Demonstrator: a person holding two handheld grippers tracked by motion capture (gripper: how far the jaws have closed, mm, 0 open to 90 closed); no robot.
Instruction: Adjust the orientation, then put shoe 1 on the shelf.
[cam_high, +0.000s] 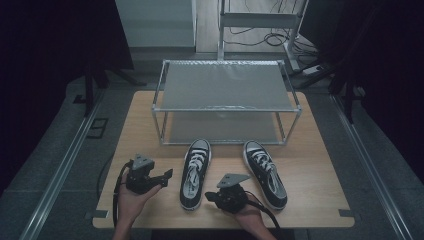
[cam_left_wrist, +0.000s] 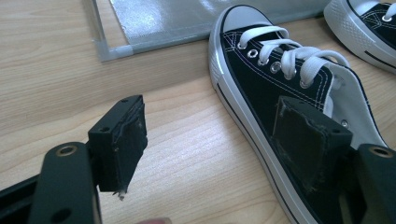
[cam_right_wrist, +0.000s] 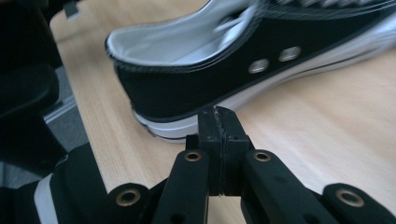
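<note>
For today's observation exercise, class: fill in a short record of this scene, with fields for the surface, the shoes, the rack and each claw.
surface: light wooden table
left shoe: black canvas sneaker with white laces, toe towards the rack
right shoe: matching black sneaker, toe towards the rack, angled
rack: two-tier metal-framed shelf, both tiers bare, behind the shoes
left claw: jaws apart, nothing between the pads, beside the left shoe
right claw: jaws shut, holding nothing, pointed at the left shoe's heel
</note>
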